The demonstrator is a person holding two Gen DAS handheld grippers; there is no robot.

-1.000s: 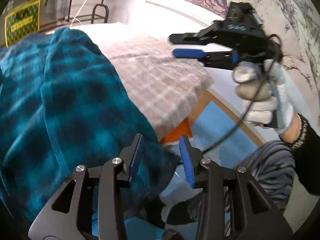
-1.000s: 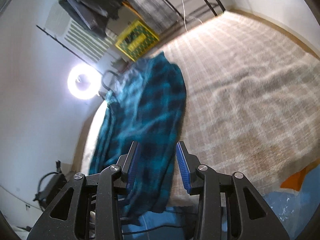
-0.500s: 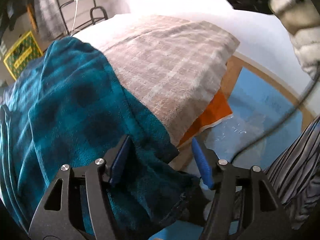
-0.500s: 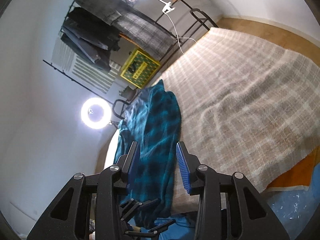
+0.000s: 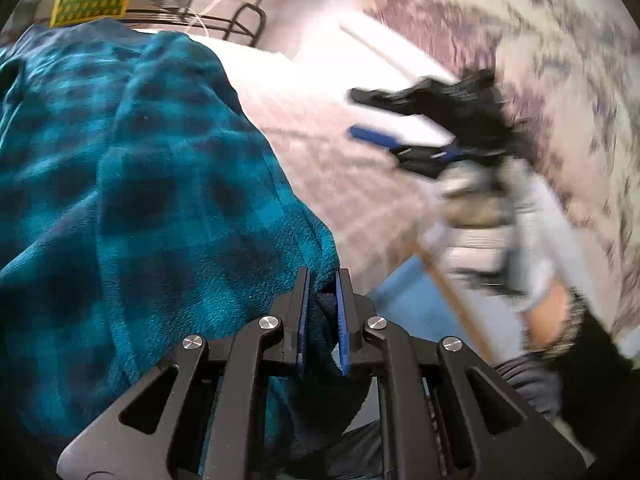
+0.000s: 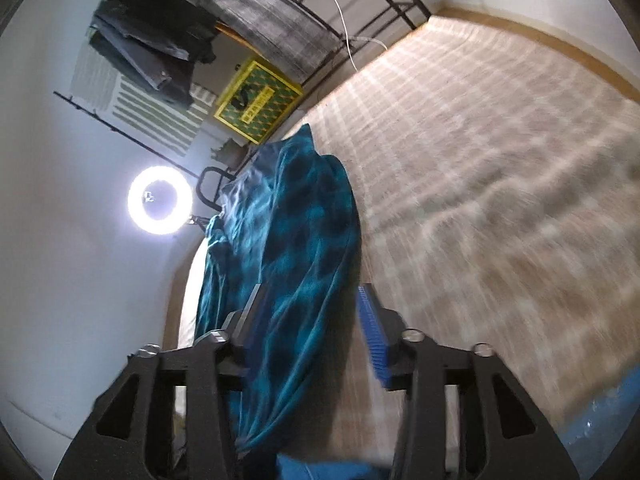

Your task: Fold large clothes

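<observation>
Left gripper [image 5: 322,300] clamps the garment's [image 5: 132,184] edge; right gripper [image 6: 310,320] hangs over it with jaws apart.

The teal plaid garment lies along one side of the bed [image 6: 500,184], on its beige checked cover. The left jaws have just closed on a fold at the near edge. The right jaws have just widened, nothing pressed between them; the gloved hand [image 5: 492,236] holding that gripper is blurred.

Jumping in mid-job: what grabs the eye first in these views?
The teal plaid fleece garment heaped along the beige checked bedspread, its corner pinched in the left gripper, whose jaws have just closed. The right gripper has been opening, empty. A ring light glares by the wall.
</observation>
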